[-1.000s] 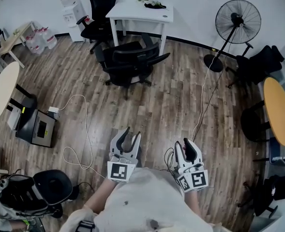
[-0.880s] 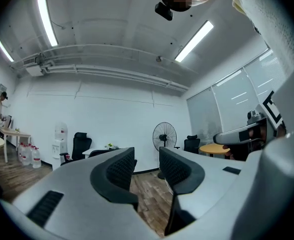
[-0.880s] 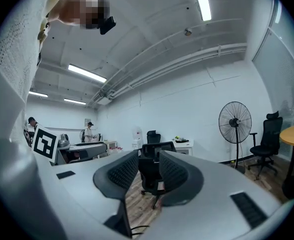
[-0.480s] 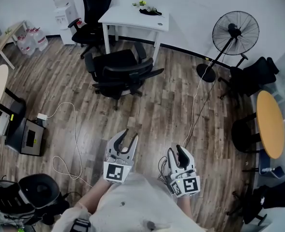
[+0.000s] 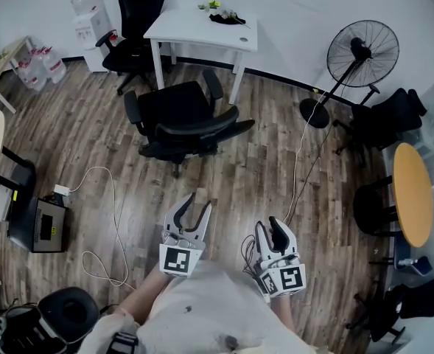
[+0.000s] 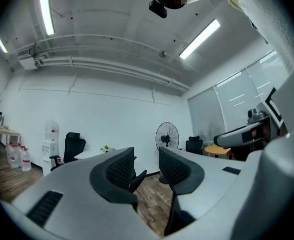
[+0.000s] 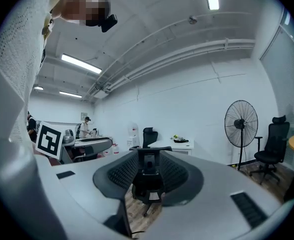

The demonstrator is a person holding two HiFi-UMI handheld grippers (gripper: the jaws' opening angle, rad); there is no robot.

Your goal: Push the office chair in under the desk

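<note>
The black office chair (image 5: 180, 120) stands on the wood floor in front of the white desk (image 5: 202, 28), pulled out from it, its backrest toward me. Both grippers are held low in front of my body, well short of the chair. My left gripper (image 5: 194, 201) is open and holds nothing. The jaws of my right gripper (image 5: 273, 227) are opening, with nothing between them. In the right gripper view the chair (image 7: 147, 160) shows between the jaws of the right gripper (image 7: 147, 181), far off. In the left gripper view the left gripper (image 6: 147, 171) points at the desk (image 6: 94, 154).
A second black chair (image 5: 132, 28) and a water dispenser (image 5: 91, 13) stand left of the desk. A standing fan (image 5: 360, 50) with a floor cable is at the right, a round yellow table (image 5: 412, 190) beyond it. A white cable (image 5: 110, 220) and a black box (image 5: 43, 227) lie left.
The head view has drawn closer to the chair and desk, which now sit larger and lower in the frame. Both grippers keep their place in front of my body.
</note>
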